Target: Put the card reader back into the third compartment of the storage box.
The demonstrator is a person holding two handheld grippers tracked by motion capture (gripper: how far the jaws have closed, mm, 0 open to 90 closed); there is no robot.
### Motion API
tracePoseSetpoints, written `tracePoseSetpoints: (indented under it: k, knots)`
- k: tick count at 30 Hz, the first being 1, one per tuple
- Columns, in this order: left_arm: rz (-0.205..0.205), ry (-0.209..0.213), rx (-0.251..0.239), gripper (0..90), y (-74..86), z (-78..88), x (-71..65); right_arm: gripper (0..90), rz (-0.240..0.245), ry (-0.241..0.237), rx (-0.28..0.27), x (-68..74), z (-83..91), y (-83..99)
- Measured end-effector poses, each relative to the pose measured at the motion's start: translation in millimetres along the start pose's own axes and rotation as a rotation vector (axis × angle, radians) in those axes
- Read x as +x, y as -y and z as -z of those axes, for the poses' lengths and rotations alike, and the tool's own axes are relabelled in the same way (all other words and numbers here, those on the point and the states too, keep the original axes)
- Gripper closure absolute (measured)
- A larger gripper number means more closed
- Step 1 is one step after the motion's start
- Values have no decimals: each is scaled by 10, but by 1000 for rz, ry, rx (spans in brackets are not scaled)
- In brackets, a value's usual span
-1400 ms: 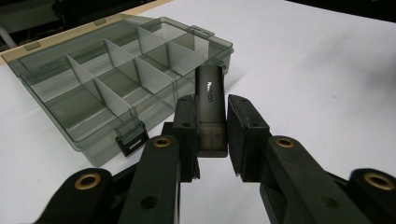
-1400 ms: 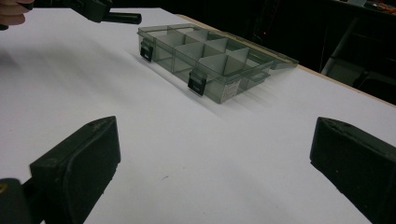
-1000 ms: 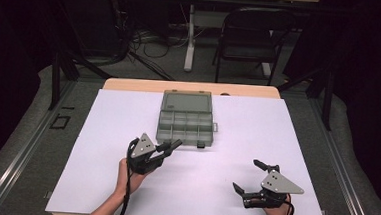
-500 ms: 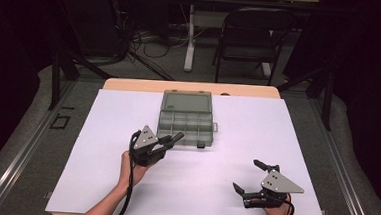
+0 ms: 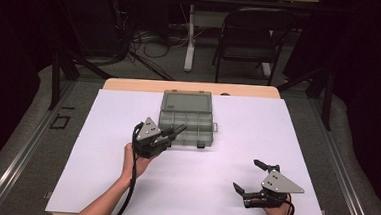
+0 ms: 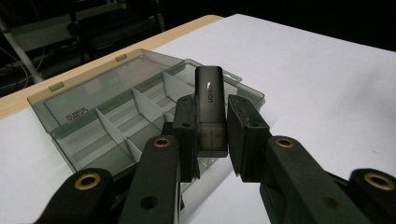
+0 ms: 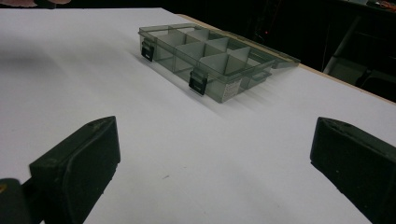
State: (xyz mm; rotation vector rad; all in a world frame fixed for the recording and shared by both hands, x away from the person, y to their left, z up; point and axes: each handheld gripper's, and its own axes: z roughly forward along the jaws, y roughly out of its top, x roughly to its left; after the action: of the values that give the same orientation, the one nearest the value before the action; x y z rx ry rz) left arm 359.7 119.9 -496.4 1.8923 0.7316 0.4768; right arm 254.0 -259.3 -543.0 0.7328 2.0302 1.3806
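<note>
A small black stick is clamped upright in the closed left gripper, held just at the near left edge of the open compartment box, while the right gripper is kept wide open and empty, well apart at the near right of the surface.

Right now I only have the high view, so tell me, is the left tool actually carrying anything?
Observer: Yes. The left tool is shut on a small black stick, like a USB drive.
Operator: Is the organizer's lid open?
Observer: Yes, the lid lies flat behind the compartments of the clear organizer box.
Operator: Anything in the compartments?
Observer: The ones visible in both gripper views look empty.
Operator: And the right tool?
Observer: The right tool is open wide, nothing between its pads.
</note>
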Motion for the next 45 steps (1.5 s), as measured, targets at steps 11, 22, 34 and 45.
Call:
tracePoseSetpoints:
  k: [11,22,34,45]
  knots:
    - [-5,-4,5,741,-104,-126,54,9,-2,0,-2,2,-12,-10]
    - [-3,0,-8,741,-215,-230,79,6,-10,0,16,-1,-36,-2]
    - [11,-8,-17,741,-259,-317,119,0,-18,-3,17,-6,-16,8]
    - [16,-29,-7,741,-294,-422,157,0,-24,-30,33,-4,-42,11]
